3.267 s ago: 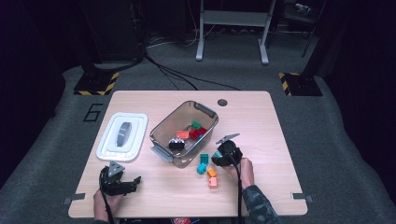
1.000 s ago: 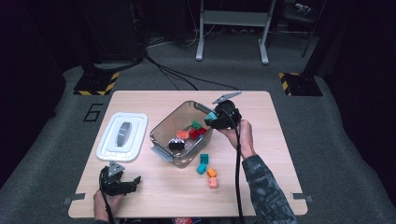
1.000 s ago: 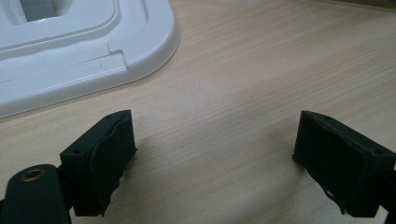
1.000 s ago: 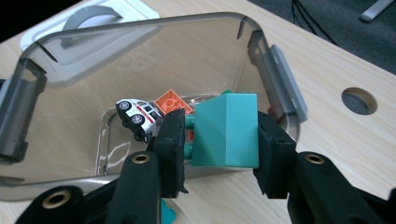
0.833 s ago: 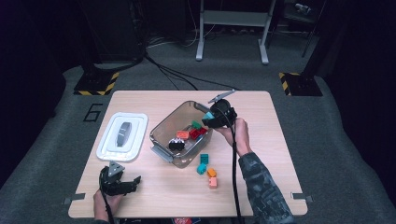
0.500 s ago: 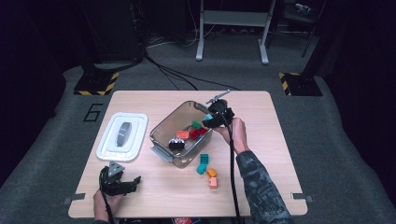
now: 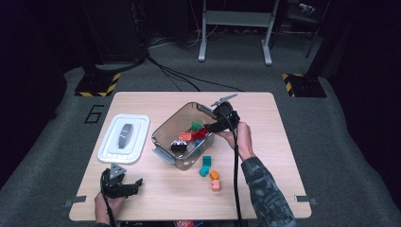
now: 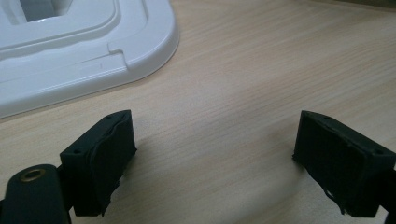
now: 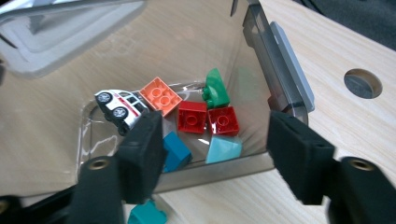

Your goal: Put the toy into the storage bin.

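A clear plastic bin (image 7: 163, 151) stands mid-table and holds several bricks and a toy car (image 9: 119, 108). Inside lie two red bricks (image 9: 192, 116), a green one (image 9: 215, 88), an orange one (image 9: 160, 95), a blue one (image 9: 175, 151) and a light blue one (image 9: 224, 150). My right gripper (image 7: 213, 126) hangs over the bin's right rim; its jaws have just been opening and nothing is between them (image 9: 217, 154). My left gripper (image 7: 135, 185) rests open at the front left, over bare wood (image 8: 215, 154).
A white lid (image 7: 124, 137) lies left of the bin, its corner (image 8: 140, 42) just ahead of the left jaws. Loose teal (image 7: 205, 163), orange (image 7: 214, 174) and pink (image 7: 215, 185) bricks sit in front of the bin. A round hole (image 9: 363, 83) is in the tabletop.
The right gripper went from the loose bricks near the table's front up to the bin's right rim, then edged left over it. The left gripper has kept still.
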